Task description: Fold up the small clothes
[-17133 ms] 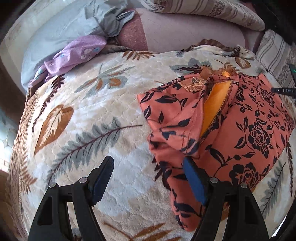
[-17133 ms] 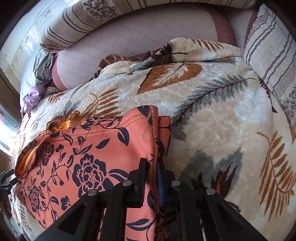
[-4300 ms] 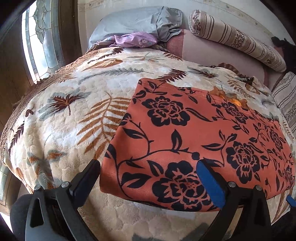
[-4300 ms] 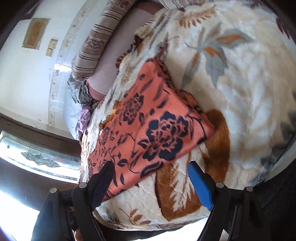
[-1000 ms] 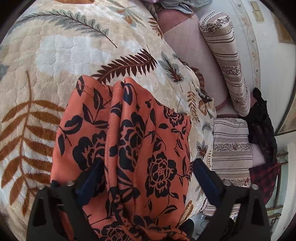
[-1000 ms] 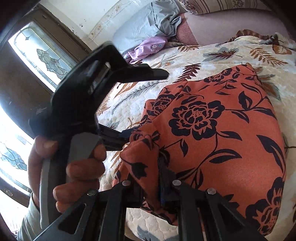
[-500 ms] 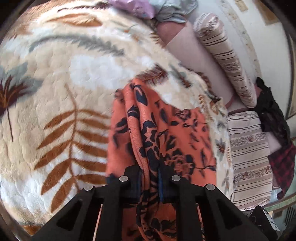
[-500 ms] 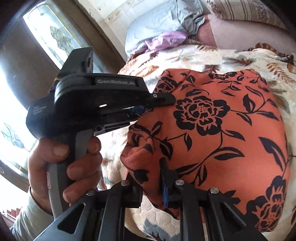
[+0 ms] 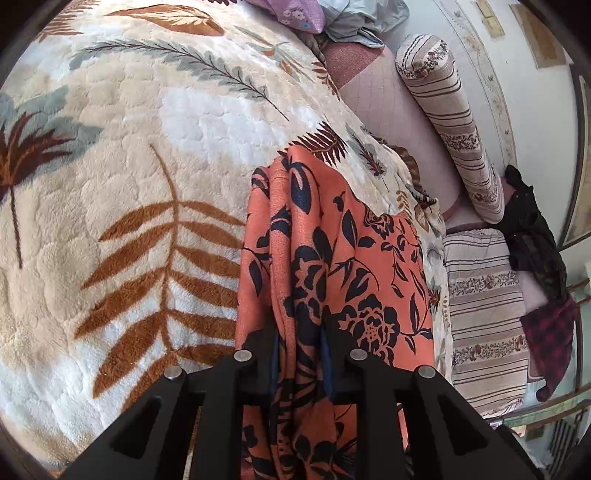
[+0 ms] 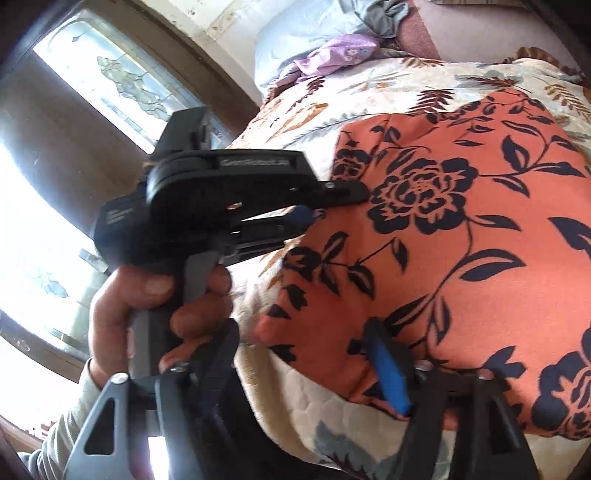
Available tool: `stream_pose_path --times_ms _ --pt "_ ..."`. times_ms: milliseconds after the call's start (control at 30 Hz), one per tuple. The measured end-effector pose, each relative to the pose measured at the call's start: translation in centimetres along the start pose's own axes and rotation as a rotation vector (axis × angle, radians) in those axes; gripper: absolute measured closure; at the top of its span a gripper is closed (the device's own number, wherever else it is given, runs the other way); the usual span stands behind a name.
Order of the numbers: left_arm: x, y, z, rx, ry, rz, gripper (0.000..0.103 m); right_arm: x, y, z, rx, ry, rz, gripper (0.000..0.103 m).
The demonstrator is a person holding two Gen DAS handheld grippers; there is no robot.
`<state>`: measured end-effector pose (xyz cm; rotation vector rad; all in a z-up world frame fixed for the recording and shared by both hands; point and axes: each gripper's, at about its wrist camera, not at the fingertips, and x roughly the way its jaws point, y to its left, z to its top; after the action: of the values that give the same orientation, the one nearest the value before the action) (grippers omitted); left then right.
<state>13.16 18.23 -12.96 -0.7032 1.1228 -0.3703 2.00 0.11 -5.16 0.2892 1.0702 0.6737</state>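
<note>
An orange garment with black flowers [image 9: 351,258] lies folded on the leaf-patterned blanket [image 9: 129,166]. My left gripper [image 9: 300,343] pinches a bunched fold at the garment's near edge; its jaws are easing open, with cloth still filling the gap. The right wrist view shows the same garment [image 10: 461,258], with the left gripper [image 10: 325,205] at its left edge, held by a hand [image 10: 155,295]. My right gripper [image 10: 303,354] is opening wide. The garment's near corner lies loose between its fingers, and the blue pad [image 10: 388,369] is off the cloth.
A striped bolster [image 9: 458,129] and a striped cushion [image 9: 484,314] line the bed's far side. Purple cloth [image 9: 291,14] lies at the head end, dark clothes [image 9: 532,229] at the right. A patterned glass window [image 10: 110,85] stands left of the bed.
The left gripper shut on a fold of the garment and has shifted along the bed with it. The right gripper, shut on the garment's corner before, has opened and let it go.
</note>
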Motion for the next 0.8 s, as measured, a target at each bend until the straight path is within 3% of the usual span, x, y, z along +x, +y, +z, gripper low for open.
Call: stream_pose_path --times_ms 67,233,433,533,600,633,700,800 --pt "-1.1 -0.3 0.2 0.024 -0.029 0.061 0.074 -0.2 0.1 -0.4 -0.01 -0.002 0.025 0.027" --pt "-5.1 -1.3 -0.1 0.086 -0.108 0.156 0.074 -2.7 -2.2 -0.9 0.112 -0.056 0.096 0.027" --pt "-8.5 -4.5 -5.9 0.186 -0.144 0.05 0.073 -7.9 -5.7 -2.8 0.225 -0.151 0.097 0.027" --pt "-6.3 -4.4 -8.4 0.171 -0.101 0.093 0.073 -10.3 -7.6 -4.0 0.274 -0.187 0.077 0.027" --pt "-4.5 -2.5 -8.9 0.138 -0.088 0.25 0.083 -11.5 -9.0 -4.3 0.303 -0.2 0.07 0.027" --pt "-4.1 -1.2 -8.8 0.105 -0.084 0.289 0.083 -12.0 -9.7 -4.7 0.321 -0.206 0.067 0.027" --pt "-4.7 0.6 -8.5 0.008 -0.088 0.21 0.08 -12.8 -11.0 -5.2 0.362 -0.212 0.073 0.027" --pt "-6.4 -0.9 -8.6 0.052 -0.13 0.251 0.08 -14.3 -12.5 -5.9 0.418 -0.236 0.094 0.027"
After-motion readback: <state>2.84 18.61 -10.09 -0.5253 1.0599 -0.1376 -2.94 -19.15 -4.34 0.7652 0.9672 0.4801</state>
